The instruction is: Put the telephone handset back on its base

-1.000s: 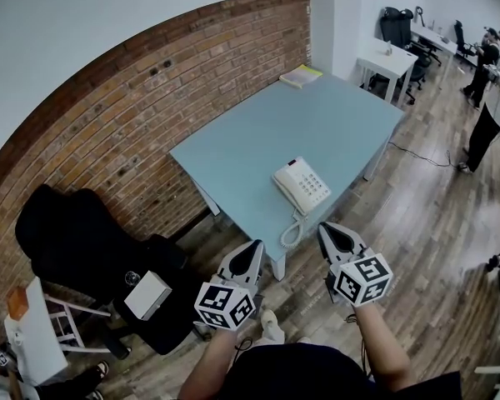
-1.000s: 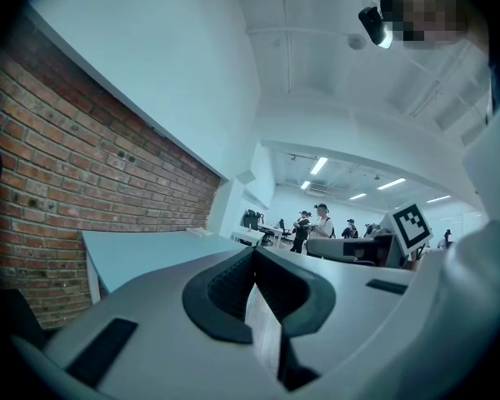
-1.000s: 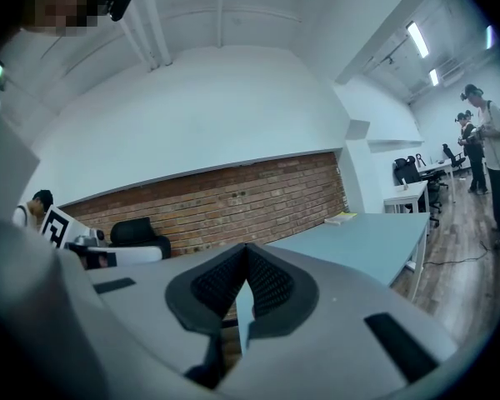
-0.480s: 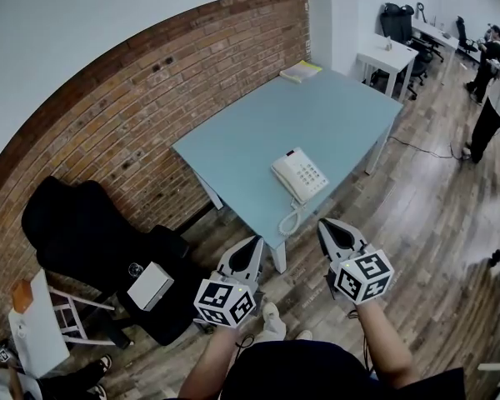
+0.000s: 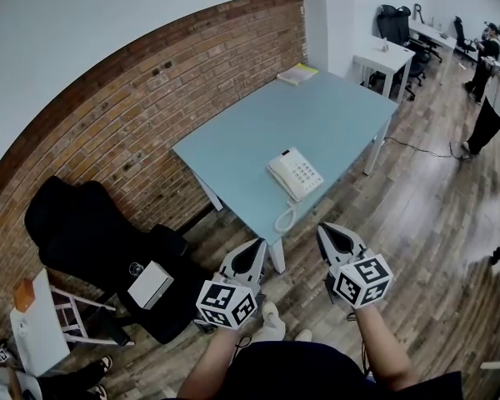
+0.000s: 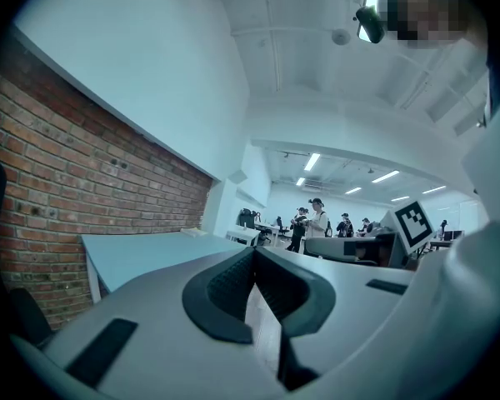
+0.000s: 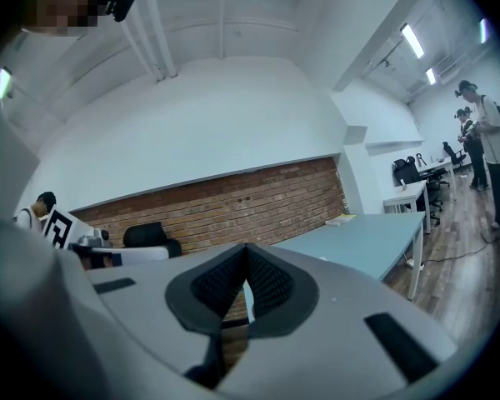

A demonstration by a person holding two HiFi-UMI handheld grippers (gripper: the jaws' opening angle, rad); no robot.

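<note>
Telephone [image 5: 295, 173] is sitting near the blue table's [image 5: 317, 115] front edge, long axis slanting away from it, cord [image 5: 285, 217] dangling over, while left gripper [image 5: 254, 249] and right gripper [image 5: 328, 232] (jaws pressed together, empty) are hovering short of the table.

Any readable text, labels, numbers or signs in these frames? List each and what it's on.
No legible text anywhere.
Telephone keypad: buttons visible, print too small to read.
Left gripper and right gripper cubes: black-and-white square markers, no letters or digits.
Book on the table: cover too small to read.
White box: no print made out.
</note>
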